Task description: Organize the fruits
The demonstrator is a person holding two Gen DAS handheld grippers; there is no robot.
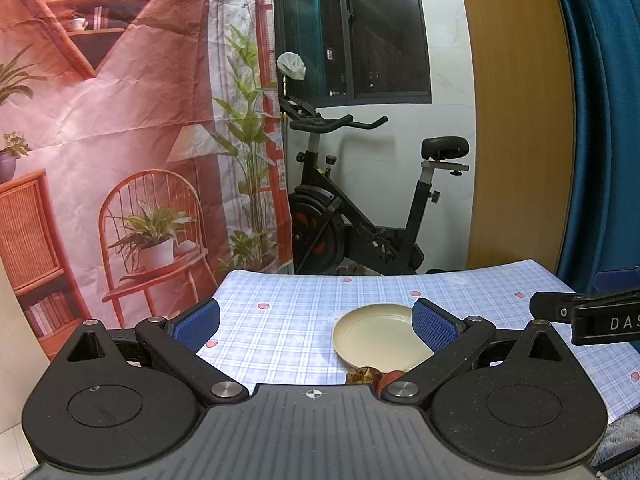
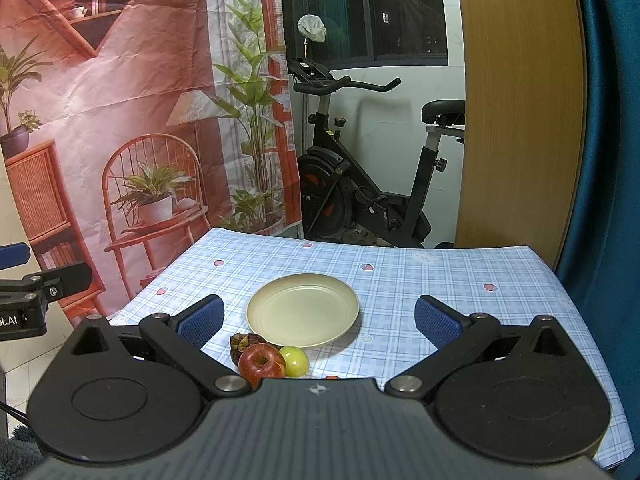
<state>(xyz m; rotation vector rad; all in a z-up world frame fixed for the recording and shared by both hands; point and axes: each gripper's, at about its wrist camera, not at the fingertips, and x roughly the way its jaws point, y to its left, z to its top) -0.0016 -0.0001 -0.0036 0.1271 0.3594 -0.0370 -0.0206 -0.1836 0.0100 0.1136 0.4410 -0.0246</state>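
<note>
Left wrist view: left gripper (image 1: 316, 326) hovering over checked surface (image 1: 280, 320), jaws spread wide, gripping nothing; plate (image 1: 372, 338) lying ahead.
Right wrist view: right gripper (image 2: 319, 320) jaws gaping, touching nothing; apple (image 2: 262, 362), mangosteen (image 2: 245, 343), green fruit (image 2: 295, 361) sitting just beside plate (image 2: 303, 309) near rim.

You have even, fairly bright indoor light, seemingly from overhead, with a soft shadow under the plate (image 2: 303, 310). Both fisheye views bend straight lines at their edges; focus stays sharp.
</note>
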